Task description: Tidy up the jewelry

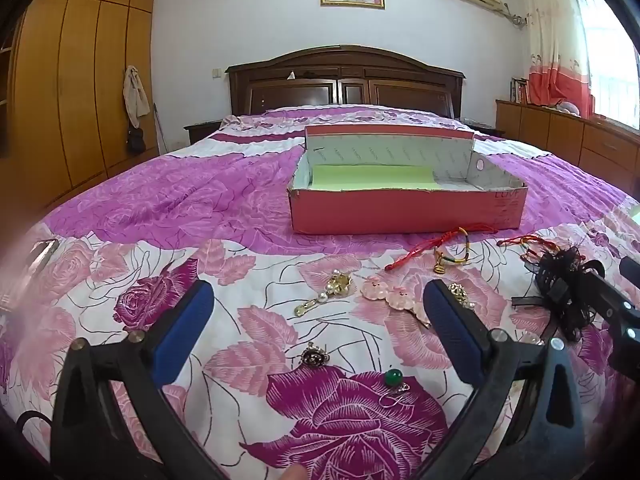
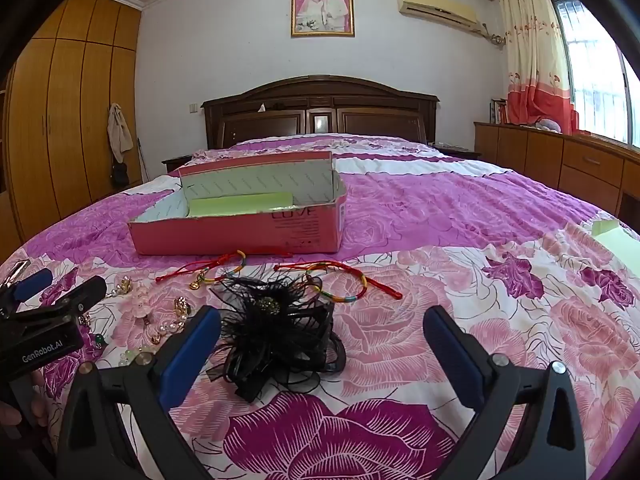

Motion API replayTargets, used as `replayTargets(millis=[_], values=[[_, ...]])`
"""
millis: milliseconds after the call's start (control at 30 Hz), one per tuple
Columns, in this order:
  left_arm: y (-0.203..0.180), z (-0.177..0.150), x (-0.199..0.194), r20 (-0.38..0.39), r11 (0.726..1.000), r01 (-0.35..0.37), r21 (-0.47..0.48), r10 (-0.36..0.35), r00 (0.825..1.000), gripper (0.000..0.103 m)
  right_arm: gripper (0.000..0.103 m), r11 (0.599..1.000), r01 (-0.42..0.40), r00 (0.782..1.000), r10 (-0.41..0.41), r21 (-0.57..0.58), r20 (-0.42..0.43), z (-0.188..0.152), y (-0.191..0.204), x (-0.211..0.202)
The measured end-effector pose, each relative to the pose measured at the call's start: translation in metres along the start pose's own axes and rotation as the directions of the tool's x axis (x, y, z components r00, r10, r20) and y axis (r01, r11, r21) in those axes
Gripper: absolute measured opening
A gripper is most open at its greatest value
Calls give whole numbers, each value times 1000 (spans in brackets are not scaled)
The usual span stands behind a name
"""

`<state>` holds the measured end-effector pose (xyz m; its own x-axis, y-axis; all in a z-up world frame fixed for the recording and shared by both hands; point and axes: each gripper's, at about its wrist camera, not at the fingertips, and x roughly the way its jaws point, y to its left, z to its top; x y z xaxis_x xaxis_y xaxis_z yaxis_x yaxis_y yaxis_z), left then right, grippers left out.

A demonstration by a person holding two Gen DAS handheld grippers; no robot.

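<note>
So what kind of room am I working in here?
A home bedroom, almost certainly. The jewelry lies on a bed with a floral cover and a dark wooden headboard; a tall wooden wardrobe lines one wall, and a framed wedding portrait hangs above the bed.

Black plastic left gripper (image 1: 319, 332) and right gripper (image 2: 322, 354), each with blue ribbed pads (image 2: 188, 356) and silver screws at the finger pivots. White "GenRobot.AI" lettering on the left one's body; bare skin at the frame edge

Open claw (image 1: 319, 322) above green earring (image 1: 393, 381)
</note>
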<state>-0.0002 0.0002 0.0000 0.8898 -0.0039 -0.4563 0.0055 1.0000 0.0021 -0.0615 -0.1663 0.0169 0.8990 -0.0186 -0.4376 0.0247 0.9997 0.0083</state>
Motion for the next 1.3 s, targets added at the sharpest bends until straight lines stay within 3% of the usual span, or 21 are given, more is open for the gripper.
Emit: replayTargets(millis=[1300], values=[[0, -2, 0, -9, 1000, 3, 8, -3, 1000, 98, 103, 1000, 6, 1000, -6, -16, 2, -1, 6, -1]])
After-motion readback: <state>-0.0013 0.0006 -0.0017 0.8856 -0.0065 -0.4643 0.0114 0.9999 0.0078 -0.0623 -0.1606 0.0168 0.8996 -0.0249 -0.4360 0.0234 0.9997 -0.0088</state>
